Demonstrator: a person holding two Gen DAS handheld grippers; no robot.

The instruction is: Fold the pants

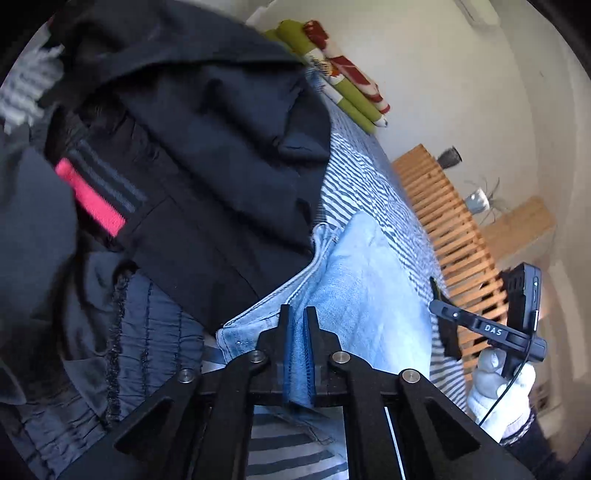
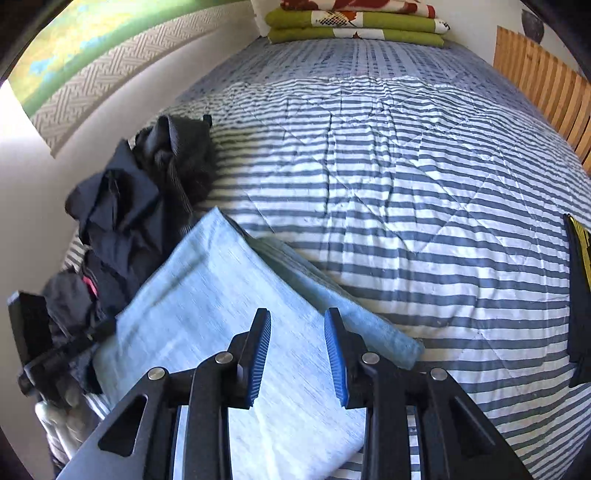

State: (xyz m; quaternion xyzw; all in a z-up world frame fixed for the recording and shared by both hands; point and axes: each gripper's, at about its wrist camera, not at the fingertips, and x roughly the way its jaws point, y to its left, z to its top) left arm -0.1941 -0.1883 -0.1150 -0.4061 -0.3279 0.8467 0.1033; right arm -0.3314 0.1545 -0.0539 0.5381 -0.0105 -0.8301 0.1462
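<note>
Light blue jeans [image 1: 365, 288] lie folded on the striped quilt [image 1: 369, 184], partly under a heap of dark clothes. My left gripper [image 1: 298, 314] is shut on an edge of the denim, and a strip of blue cloth shows between its pads. In the right wrist view the jeans [image 2: 207, 295] spread as a flat folded panel toward the lower left. My right gripper [image 2: 297, 321] hovers over that panel with its jaws open and nothing between the blue pads. A white-gloved hand [image 1: 498, 384] holds the right gripper at the lower right of the left wrist view.
A pile of dark clothes [image 2: 147, 192] with a pink band [image 1: 90, 197] lies against the wall left of the jeans. Folded green blankets [image 2: 354, 26] sit at the bed's far end. A wooden slatted frame [image 1: 443, 221] borders the bed. A black and yellow object [image 2: 580, 288] lies at the right edge.
</note>
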